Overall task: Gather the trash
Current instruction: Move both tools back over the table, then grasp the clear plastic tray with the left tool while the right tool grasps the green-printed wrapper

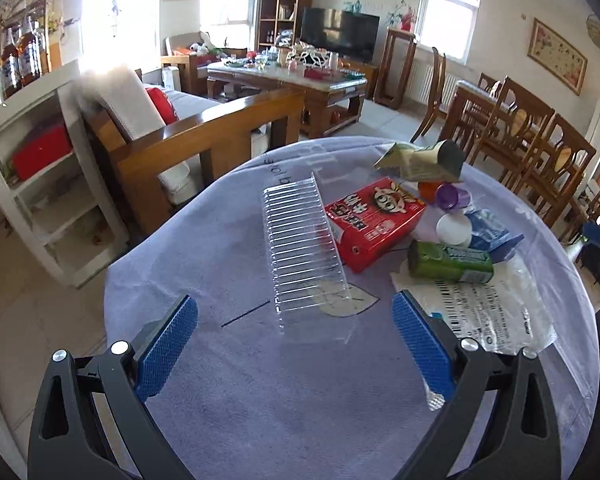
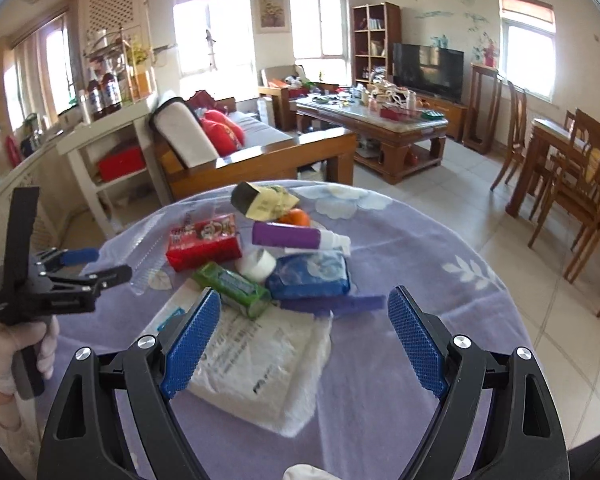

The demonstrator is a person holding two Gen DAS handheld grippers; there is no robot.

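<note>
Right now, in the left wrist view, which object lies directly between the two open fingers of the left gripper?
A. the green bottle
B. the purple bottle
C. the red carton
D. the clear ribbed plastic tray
D. The clear ribbed plastic tray lies straight ahead of the open left gripper, while the red carton and the green bottle lie off to its right.

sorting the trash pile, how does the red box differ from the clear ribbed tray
The red box is opaque, printed with a cartoon face, and closed. The clear ribbed tray is see-through, unprinted, longer and open. Both lie side by side on the purple cloth, ungripped.
</note>
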